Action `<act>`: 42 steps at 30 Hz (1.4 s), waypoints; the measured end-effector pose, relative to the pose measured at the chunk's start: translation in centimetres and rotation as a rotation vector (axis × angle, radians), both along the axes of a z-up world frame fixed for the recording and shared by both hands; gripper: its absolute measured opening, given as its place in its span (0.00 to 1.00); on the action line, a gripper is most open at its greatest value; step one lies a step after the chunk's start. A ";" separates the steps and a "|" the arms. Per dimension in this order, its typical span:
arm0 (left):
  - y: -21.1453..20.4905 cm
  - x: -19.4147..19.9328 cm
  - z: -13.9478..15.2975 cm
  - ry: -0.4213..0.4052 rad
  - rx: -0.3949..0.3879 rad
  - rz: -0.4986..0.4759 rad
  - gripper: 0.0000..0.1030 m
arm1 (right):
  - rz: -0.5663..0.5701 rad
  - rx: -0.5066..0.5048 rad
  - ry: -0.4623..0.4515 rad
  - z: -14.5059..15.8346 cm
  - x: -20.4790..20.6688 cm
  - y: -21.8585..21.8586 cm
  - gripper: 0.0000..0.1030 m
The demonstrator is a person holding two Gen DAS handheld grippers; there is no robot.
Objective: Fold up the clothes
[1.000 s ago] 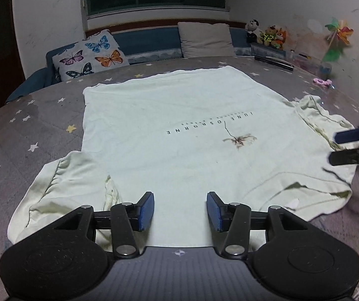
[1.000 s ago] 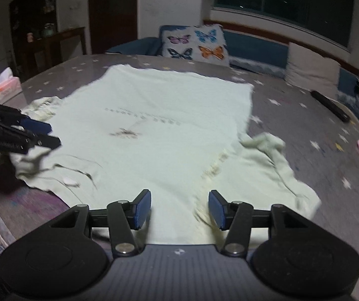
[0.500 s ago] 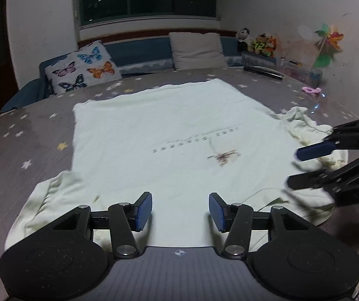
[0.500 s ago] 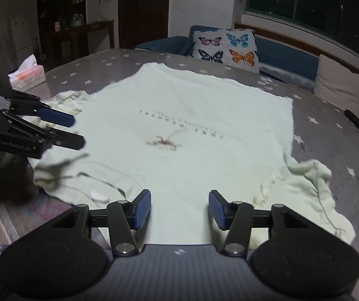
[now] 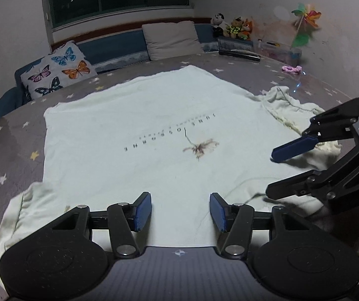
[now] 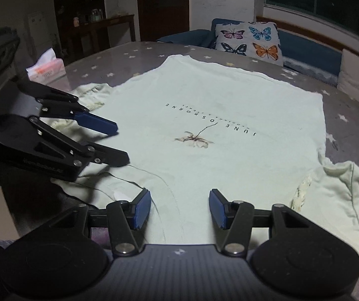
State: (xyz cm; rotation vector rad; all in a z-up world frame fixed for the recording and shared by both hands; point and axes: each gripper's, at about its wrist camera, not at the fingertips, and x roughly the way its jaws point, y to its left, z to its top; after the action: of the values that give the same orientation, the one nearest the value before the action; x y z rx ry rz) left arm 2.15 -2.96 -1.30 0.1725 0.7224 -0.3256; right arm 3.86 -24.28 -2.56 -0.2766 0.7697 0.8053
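Note:
A pale green T-shirt [image 5: 154, 125] with "JUNE OSBORNE" lettering and a flower print lies spread flat, front up, on the grey star-patterned table [image 5: 8, 155]; it also shows in the right wrist view [image 6: 229, 115]. My left gripper [image 5: 180, 212] is open and empty above the shirt's collar end. My right gripper [image 6: 180, 209] is open and empty above the neckline, and it shows at the right of the left wrist view [image 5: 271, 173]. The left gripper shows at the left of the right wrist view [image 6: 120, 141]. Both sleeves lie bunched.
A butterfly cushion [image 5: 56, 72] and a grey pillow [image 5: 172, 37] sit on the bench behind the table. A tissue box [image 6: 46, 66], a pink toy [image 5: 291, 69], a dark rod [image 5: 239, 54] and soft toys [image 5: 234, 26] are near the table's far edges.
Both grippers have moved inward toward the shirt's collar, so each shows larger in the other's view. Both stay open; the shirt has not moved.

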 end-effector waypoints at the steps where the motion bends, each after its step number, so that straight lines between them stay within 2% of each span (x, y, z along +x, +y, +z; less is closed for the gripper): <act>1: 0.0 0.1 0.2 -0.004 -0.008 -0.002 0.57 | -0.009 0.013 0.007 0.2 0.1 -0.3 0.51; 4: -0.6 0.5 0.6 -0.023 -0.021 -0.009 0.64 | -0.066 0.050 0.005 0.9 0.5 -1.8 0.53; 7: -1.3 0.8 0.8 -0.029 -0.028 -0.013 0.65 | -0.154 0.064 -0.029 1.5 0.8 -3.5 0.56; 13: -3.3 1.2 0.9 -0.043 -0.047 -0.031 0.71 | -0.409 0.054 -0.096 2.1 1.9 -8.8 0.56; 17: -4.7 1.7 0.9 -0.040 -0.055 -0.044 0.76 | -0.596 0.050 -0.100 1.7 2.9 -12.3 0.56; 21: -6.4 1.9 0.4 -0.025 -0.045 -0.065 0.80 | -0.693 0.053 -0.073 0.7 3.7 -14.5 0.56; 26: -8.1 1.8 0.1 -0.024 -0.034 -0.084 0.85 | -0.746 0.080 -0.026 -0.5 4.3 -15.5 0.50; 29: -8.5 2.0 -0.2 -0.020 -0.028 -0.085 0.85 | -0.765 0.114 -0.009 -0.8 4.5 -15.7 0.36; 31: -8.5 2.1 -0.4 -0.019 -0.025 -0.079 0.85 | -0.772 0.140 -0.009 -0.6 4.4 -15.9 0.15; 36: -8.0 2.1 -0.4 -0.021 -0.030 -0.050 0.85 | -0.749 0.201 -0.025 0.7 3.9 -16.2 0.09; 42: -6.8 1.7 -0.4 -0.031 -0.039 -0.022 0.86 | -0.612 0.250 -0.095 4.2 2.4 -13.5 0.08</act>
State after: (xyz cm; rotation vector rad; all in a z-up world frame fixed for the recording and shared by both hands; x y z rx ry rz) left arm 3.82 -9.73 -1.69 0.1484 0.6839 -0.3571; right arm 6.21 -37.82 1.63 0.1453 0.6062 0.2981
